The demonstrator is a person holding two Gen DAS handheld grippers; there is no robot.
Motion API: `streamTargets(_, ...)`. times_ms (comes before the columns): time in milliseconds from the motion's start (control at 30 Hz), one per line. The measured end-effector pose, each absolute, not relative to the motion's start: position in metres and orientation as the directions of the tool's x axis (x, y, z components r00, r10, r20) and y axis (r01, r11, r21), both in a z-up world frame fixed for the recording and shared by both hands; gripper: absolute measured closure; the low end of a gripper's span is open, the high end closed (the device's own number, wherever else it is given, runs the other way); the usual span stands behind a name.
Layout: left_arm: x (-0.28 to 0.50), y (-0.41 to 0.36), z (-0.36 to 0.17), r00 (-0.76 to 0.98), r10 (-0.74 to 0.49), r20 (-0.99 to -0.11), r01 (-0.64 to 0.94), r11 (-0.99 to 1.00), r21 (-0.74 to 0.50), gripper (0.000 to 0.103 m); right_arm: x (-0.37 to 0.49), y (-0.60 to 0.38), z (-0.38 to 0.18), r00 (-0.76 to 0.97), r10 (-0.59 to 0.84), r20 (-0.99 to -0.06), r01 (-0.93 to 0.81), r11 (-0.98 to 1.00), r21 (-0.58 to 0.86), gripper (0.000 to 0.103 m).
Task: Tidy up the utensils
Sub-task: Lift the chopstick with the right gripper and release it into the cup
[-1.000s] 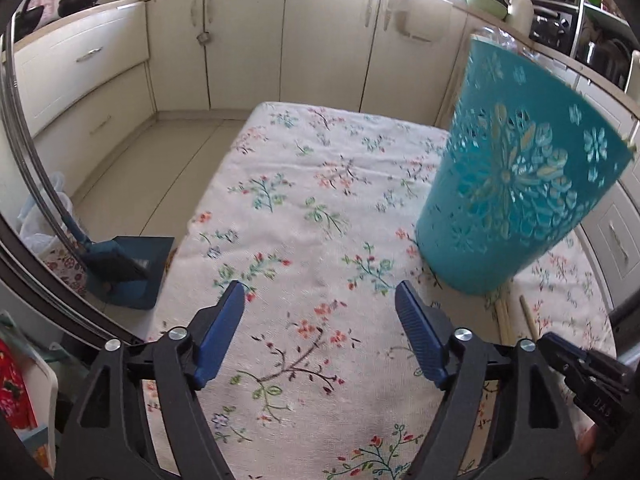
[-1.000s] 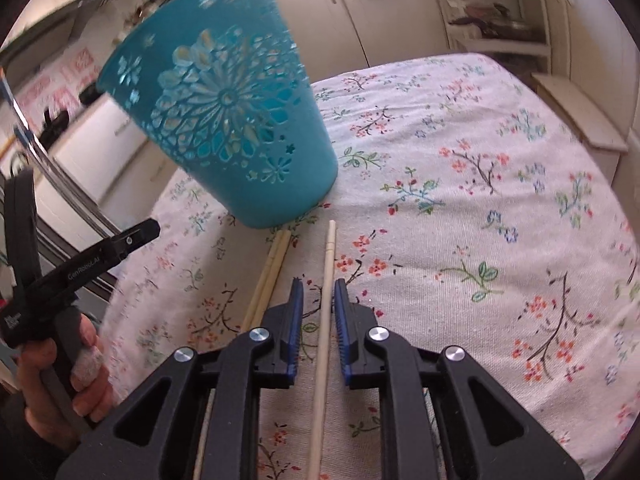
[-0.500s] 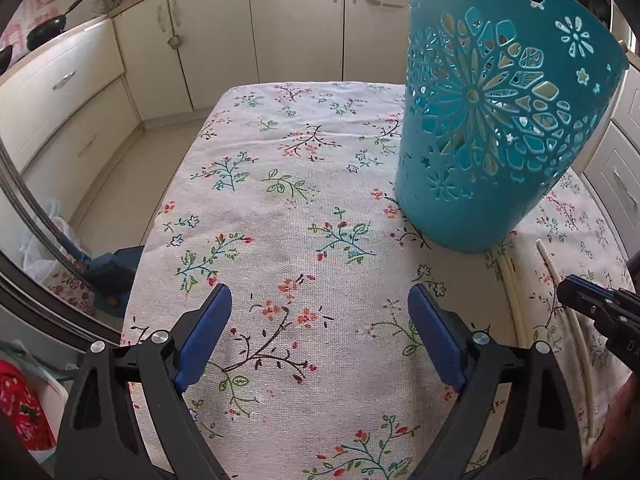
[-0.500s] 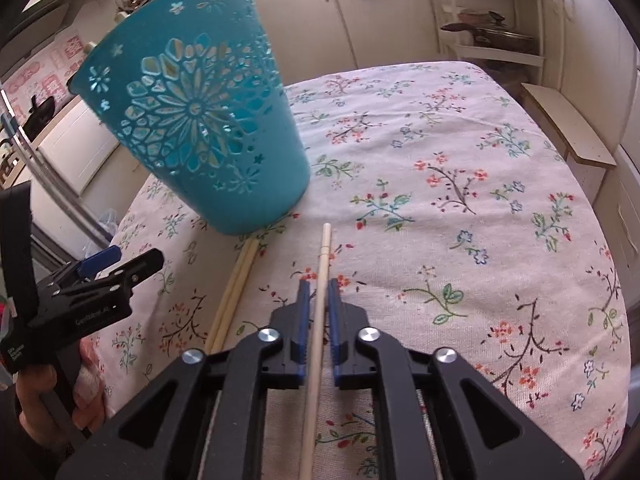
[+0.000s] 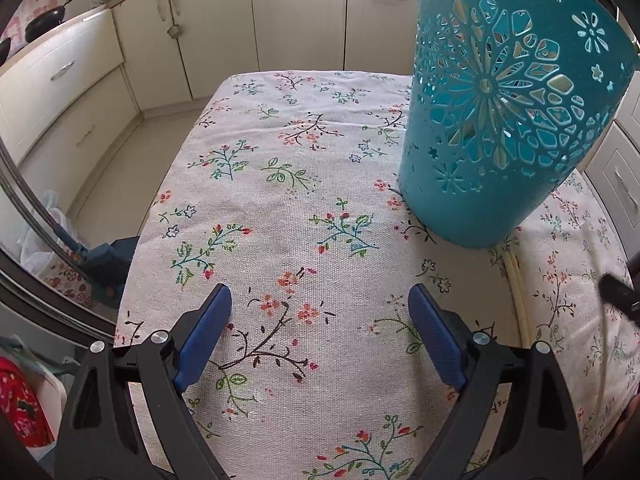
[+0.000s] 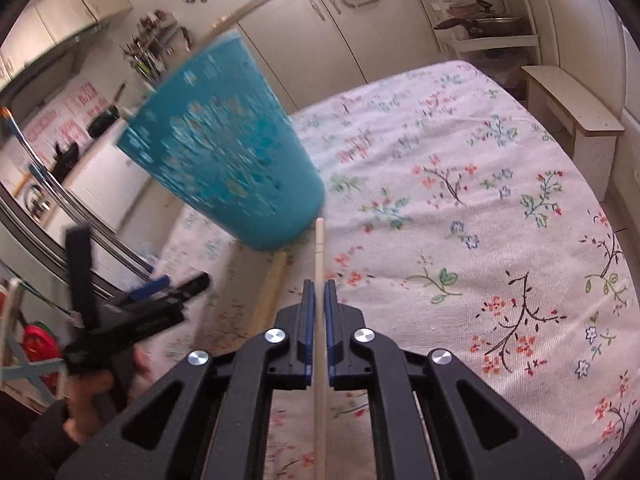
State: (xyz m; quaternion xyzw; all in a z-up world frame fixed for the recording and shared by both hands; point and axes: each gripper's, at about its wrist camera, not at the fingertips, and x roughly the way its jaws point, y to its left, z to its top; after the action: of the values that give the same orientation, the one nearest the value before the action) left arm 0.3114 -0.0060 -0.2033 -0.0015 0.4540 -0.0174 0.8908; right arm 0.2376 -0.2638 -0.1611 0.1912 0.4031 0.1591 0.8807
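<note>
Right claw (image 6: 319,292) pinching slim round wooden chopstick (image 6: 319,248); left claw (image 5: 320,312) wide; perforated teal plastic basket (image 5: 500,120) nearby.

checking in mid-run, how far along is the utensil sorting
Early. Nothing clearly done: contents of the teal cut-out plastic holder can't be seen. In hand: right claw shut on one pale wooden chopstick. Left: two chopsticks lying on the floral tablecloth; left claw open.
</note>
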Motion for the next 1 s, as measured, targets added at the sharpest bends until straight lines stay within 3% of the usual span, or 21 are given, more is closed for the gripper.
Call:
streamTargets(367,0.315,-0.006,-0.205,0.580,-0.033,-0.814,0.031,0.999,-0.019,0.017,0.235,-0.261,-0.019,0.754,0.580,-0.308,-0.343,0.748,0.568,0.097)
streamTargets(633,0.315,-0.007,-0.206,0.581,-0.032,-0.813,0.029,0.999,-0.019,0.017,0.280,-0.227,0.049,0.857,0.486,-0.172,-0.361,0.804,0.472,0.097)
streamTargets(800,0.315,-0.006,-0.205,0.584,-0.039,-0.811,0.029,0.999,-0.027,0.017,0.311,-0.208,0.036,0.911,0.374,-0.172,-0.280,0.870,0.405,0.097)
streamTargets(1000,0.314,-0.005,-0.204,0.587,-0.048,-0.808,0.034,0.999,-0.034,0.017,0.339,-0.192,-0.019,0.892,0.316,-0.325,-0.202,0.919,0.337,0.097)
